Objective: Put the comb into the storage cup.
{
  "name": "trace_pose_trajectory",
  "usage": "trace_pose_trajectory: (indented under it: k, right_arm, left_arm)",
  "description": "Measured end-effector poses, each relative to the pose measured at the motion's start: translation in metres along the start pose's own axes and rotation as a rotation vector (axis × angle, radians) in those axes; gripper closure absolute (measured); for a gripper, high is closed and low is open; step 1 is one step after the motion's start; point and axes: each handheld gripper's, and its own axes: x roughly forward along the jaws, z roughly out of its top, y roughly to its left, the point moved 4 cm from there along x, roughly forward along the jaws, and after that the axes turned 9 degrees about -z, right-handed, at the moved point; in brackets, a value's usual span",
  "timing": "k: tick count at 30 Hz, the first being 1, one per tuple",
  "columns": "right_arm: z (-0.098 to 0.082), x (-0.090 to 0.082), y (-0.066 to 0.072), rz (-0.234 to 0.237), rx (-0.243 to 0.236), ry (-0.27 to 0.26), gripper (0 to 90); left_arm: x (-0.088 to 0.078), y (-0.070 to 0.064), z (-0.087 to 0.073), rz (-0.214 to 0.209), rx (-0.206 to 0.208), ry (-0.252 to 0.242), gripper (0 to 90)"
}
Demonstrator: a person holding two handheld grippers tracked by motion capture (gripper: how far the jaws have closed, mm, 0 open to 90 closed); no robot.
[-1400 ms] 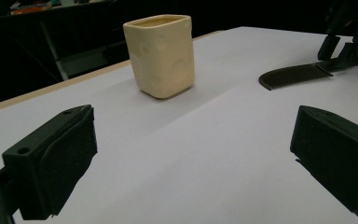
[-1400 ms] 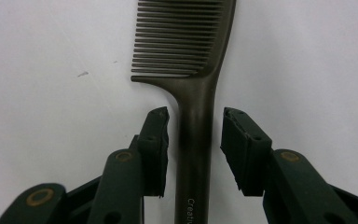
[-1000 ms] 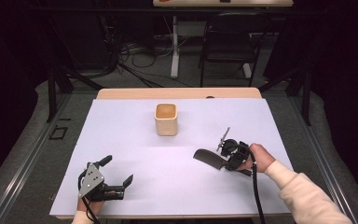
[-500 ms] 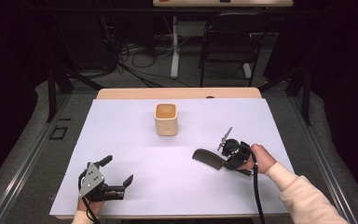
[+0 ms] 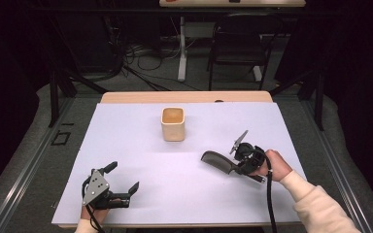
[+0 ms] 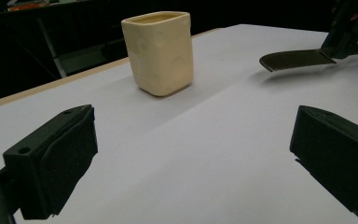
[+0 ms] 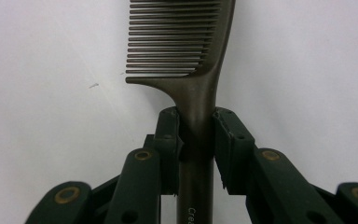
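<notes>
Left gripper (image 6: 193, 154) low over the white sheet (image 6: 214, 154), jaws standing wide apart with nothing between them; only bare sheet in the gap. Cream square-sided cup (image 6: 159, 51) upright ahead, near the far edge of the sheet, where a strip of wooden tabletop (image 6: 42, 86) shows. Dark comb (image 6: 296, 59) at upper right, toothed edge down, lifted just above the sheet with its shadow below, handle end clamped by the right gripper (image 6: 349, 28).

Cream cup (image 5: 173, 124) upright on white-covered table (image 5: 141, 145).
</notes>
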Motion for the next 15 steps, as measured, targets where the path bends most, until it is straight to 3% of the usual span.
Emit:
trace_pose_trajectory:
  k: [15]
  right_arm:
    - [0.000,-0.019,-0.003,-0.017,0.045,-0.080,72.1]
  left_arm:
    - [0.000,0.000,0.000,0.000,-0.003,0.000,0.5]
